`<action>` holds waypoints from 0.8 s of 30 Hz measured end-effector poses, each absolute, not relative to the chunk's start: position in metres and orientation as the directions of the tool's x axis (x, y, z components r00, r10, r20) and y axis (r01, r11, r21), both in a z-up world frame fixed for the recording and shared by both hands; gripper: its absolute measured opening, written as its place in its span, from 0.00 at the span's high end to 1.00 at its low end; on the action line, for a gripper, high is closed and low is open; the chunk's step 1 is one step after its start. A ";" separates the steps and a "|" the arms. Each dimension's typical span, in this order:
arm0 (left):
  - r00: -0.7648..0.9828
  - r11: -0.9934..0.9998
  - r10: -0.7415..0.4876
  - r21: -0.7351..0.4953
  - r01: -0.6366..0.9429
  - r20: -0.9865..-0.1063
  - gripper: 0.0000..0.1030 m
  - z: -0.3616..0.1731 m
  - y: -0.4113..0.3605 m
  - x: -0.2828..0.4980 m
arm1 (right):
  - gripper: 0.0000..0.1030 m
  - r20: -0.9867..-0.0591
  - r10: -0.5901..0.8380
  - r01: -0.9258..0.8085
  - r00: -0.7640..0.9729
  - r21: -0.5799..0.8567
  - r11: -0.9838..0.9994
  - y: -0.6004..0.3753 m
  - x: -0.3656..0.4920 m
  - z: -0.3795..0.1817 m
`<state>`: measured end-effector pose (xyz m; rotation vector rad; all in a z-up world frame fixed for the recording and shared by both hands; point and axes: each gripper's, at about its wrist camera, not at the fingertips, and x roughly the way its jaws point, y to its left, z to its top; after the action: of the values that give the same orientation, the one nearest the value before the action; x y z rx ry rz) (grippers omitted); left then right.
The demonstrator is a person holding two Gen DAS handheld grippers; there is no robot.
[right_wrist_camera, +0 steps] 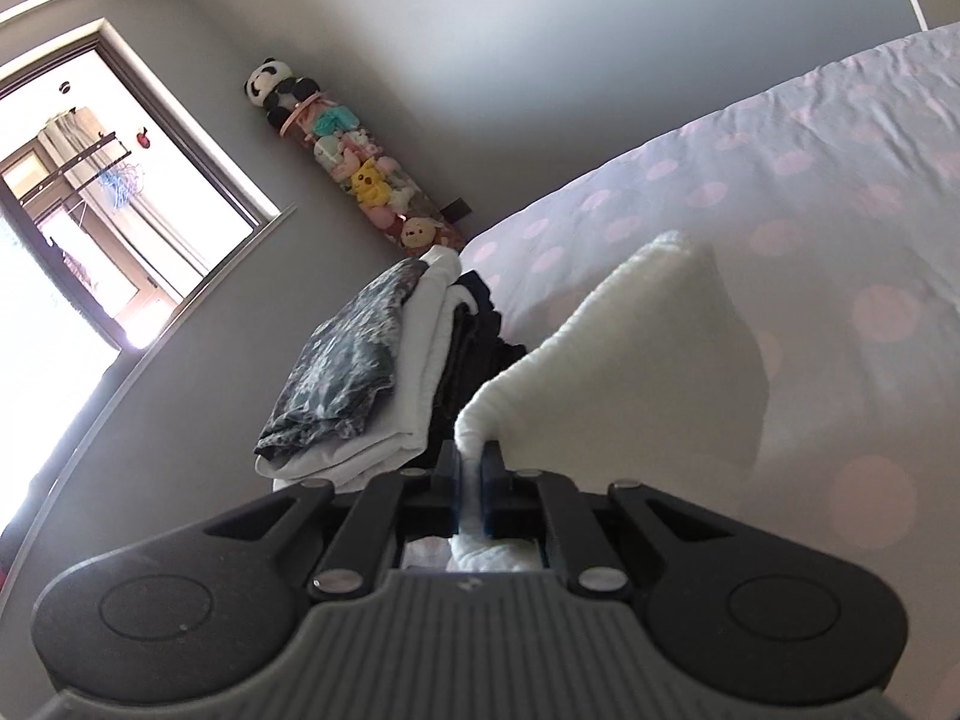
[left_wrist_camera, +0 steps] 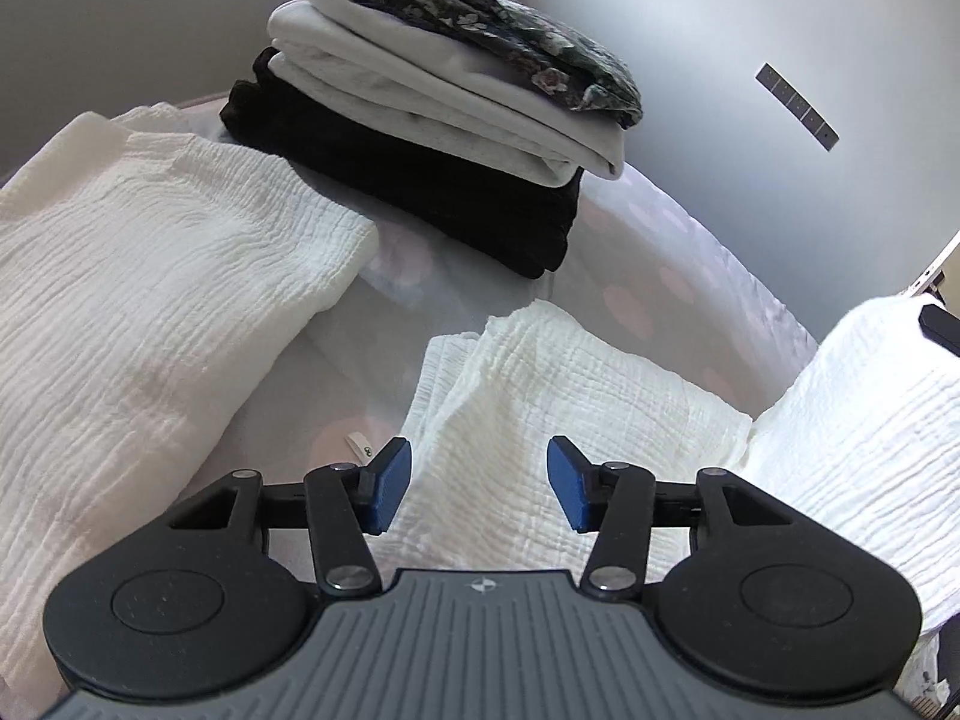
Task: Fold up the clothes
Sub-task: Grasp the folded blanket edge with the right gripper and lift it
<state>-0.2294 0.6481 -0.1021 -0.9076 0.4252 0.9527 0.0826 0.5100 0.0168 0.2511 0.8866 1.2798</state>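
A white crinkled garment (left_wrist_camera: pixel 150 276) lies spread over the dotted bed, with a folded part (left_wrist_camera: pixel 576 384) in the middle and another raised part at the right (left_wrist_camera: pixel 870 408). My left gripper (left_wrist_camera: pixel 480 483) hovers just above the middle part, its blue pads apart and nothing between them. In the right wrist view my right gripper (right_wrist_camera: pixel 474 480) is shut on an edge of the white garment (right_wrist_camera: pixel 630 348), which rises from the jaws in a lifted, draped fold above the bed.
A stack of folded clothes (left_wrist_camera: pixel 444 120), black at the bottom, white in the middle, dark floral on top, stands at the far side of the bed (right_wrist_camera: pixel 780 180). A column of plush toys (right_wrist_camera: pixel 354 174) leans on the grey wall beside a window (right_wrist_camera: pixel 90 192).
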 end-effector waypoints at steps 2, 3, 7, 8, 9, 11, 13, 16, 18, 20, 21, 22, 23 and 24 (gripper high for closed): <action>0.539 0.234 0.507 -0.495 -0.837 -0.673 0.49 -0.106 0.654 -0.239 | 0.92 -0.439 0.898 -0.737 -0.017 0.613 0.286 0.533 0.060 0.010; 0.540 0.220 0.507 -0.504 -0.835 -0.672 0.50 -0.107 0.656 -0.243 | 0.92 -0.444 0.895 -0.744 -0.037 0.610 0.272 0.543 0.048 0.004; 0.541 0.184 0.518 -0.531 -0.827 -0.663 0.50 -0.110 0.662 -0.257 | 0.92 -0.483 0.869 -0.763 -0.109 0.601 0.239 0.580 0.009 -0.029; 0.541 0.177 0.521 -0.537 -0.825 -0.660 0.50 -0.111 0.663 -0.260 | 0.93 -0.498 0.859 -0.764 -0.121 0.599 0.240 0.589 0.003 -0.039; 0.541 0.170 0.524 -0.542 -0.823 -0.658 0.50 -0.111 0.664 -0.263 | 0.93 -0.516 0.845 -0.763 -0.136 0.599 0.243 0.597 -0.003 -0.050; 0.538 0.157 0.527 -0.547 -0.822 -0.658 0.50 -0.113 0.666 -0.267 | 0.93 -0.547 0.820 -0.762 -0.169 0.600 0.243 0.609 -0.014 -0.070; 0.535 0.148 0.530 -0.549 -0.822 -0.658 0.50 -0.114 0.668 -0.269 | 0.93 -0.564 0.802 -0.759 -0.195 0.605 0.240 0.619 -0.021 -0.086; 0.531 0.136 0.533 -0.553 -0.822 -0.659 0.50 -0.115 0.669 -0.271 | 0.92 -0.589 0.779 -0.758 -0.216 0.604 0.247 0.631 -0.029 -0.105; 0.529 0.137 0.537 -0.551 -0.824 -0.657 0.50 -0.114 0.669 -0.271 | 0.92 -0.608 0.764 -0.761 -0.218 0.596 0.257 0.636 -0.033 -0.115; 0.524 0.133 0.543 -0.549 -0.825 -0.656 0.50 -0.113 0.669 -0.272 | 0.87 -0.623 0.752 -0.761 -0.217 0.590 0.269 0.637 -0.035 -0.119; 0.521 0.130 0.547 -0.549 -0.826 -0.655 0.50 -0.113 0.669 -0.272 | 0.85 -0.623 0.752 -0.761 -0.217 0.590 0.269 0.636 -0.035 -0.119; 0.519 0.128 0.550 -0.549 -0.826 -0.654 0.50 -0.112 0.669 -0.272 | 0.82 -0.618 0.757 -0.768 -0.212 0.584 0.263 0.632 -0.035 -0.116; 0.518 0.127 0.554 -0.549 -0.826 -0.652 0.50 -0.111 0.668 -0.272 | 0.71 -0.615 0.762 -0.778 -0.201 0.573 0.257 0.627 -0.035 -0.111; 0.519 0.131 0.558 -0.549 -0.826 -0.648 0.50 -0.109 0.668 -0.272 | 0.67 -0.612 0.768 -0.787 -0.189 0.562 0.254 0.622 -0.034 -0.105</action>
<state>-0.2722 0.6676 -0.1094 -1.0176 0.3169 1.0292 -0.0338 0.6224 -0.1053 -0.0235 1.0750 1.3945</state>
